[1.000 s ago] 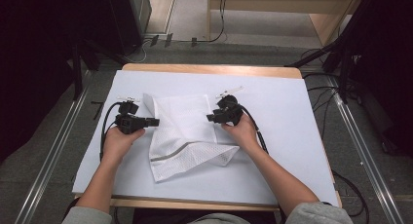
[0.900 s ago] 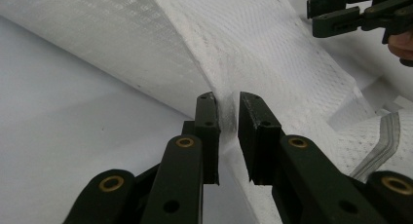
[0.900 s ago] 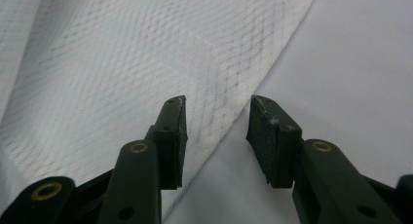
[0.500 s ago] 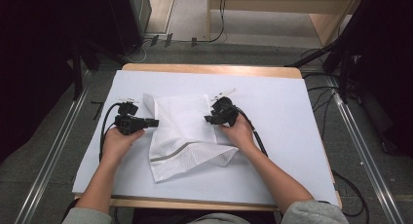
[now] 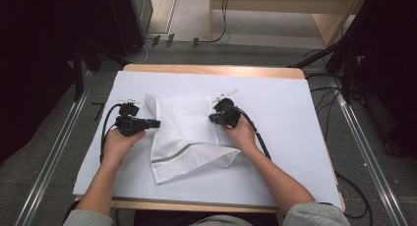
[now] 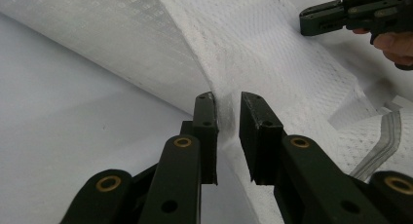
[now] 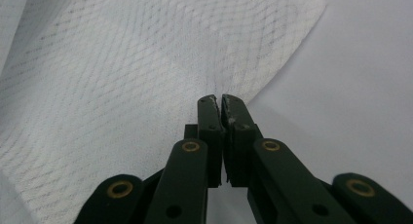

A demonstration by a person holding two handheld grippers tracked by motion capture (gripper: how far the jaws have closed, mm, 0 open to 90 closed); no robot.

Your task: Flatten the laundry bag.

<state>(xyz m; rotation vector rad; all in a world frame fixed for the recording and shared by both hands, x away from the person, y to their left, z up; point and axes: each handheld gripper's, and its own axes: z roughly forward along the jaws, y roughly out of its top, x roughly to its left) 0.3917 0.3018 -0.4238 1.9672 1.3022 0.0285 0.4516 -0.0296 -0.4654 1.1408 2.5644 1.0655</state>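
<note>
A white mesh cloth [image 5: 187, 132] with a grey stripe near its front hem lies crumpled on the white-covered table [image 5: 295, 118]. My left gripper [image 5: 156, 123] is at the cloth's left edge. In the left gripper view its jaws [image 6: 229, 100] stand a little apart, open, with a raised ridge of the cloth [image 6: 272, 53] running between them. My right gripper [image 5: 212, 119] is at the cloth's right edge, and it also appears far off [image 6: 304, 20] in the left gripper view. Its jaws [image 7: 221, 101] are shut on the edge of the cloth [image 7: 122, 87].
Black cables [image 5: 105, 132] trail from both grippers over the table. The table's wooden rim [image 5: 211, 70] shows at the far side. Metal rails [image 5: 54, 152] run along the floor on both sides, and dark equipment stands at the left and right.
My right gripper has shifted a little to the left and away from me with the cloth's edge. The left gripper has stayed in place.
</note>
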